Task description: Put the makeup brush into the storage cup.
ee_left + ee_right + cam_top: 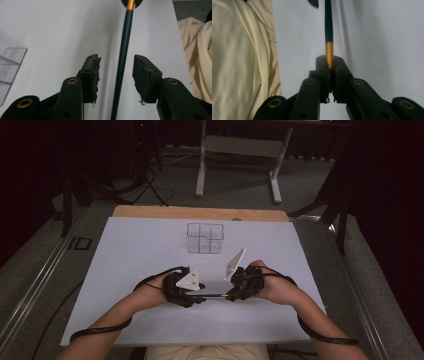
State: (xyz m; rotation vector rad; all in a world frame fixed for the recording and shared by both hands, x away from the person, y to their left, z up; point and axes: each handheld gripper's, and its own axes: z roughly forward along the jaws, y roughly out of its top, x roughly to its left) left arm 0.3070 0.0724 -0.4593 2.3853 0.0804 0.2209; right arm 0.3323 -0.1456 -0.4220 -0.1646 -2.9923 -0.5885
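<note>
Two grippers, one pen, one clear box on the counter [125, 270], which is covered in a white sheet. Far left, the person's left forearm comes up from the bottom edge, the left hand [152, 292] wrapped round the left gripper [200, 296], its grey three-cornered plate tilted up. In the left gripper view its jaws stand wide apart, and the slim dark-teal pen with a gold band [123, 50] runs straight up between them, touching neither pad. Moving across: the pen [214, 295] lies level, bridging the two grippers just above the sheet. Behind it, well apart, sits one clear plastic box with inner dividers [205, 238]. On the right, the right gripper [229, 295] has its jaws pinched tight on the pen's gold end [329, 53], the right hand [270, 285] curled round it, forearm angling in from the lower right.
</note>
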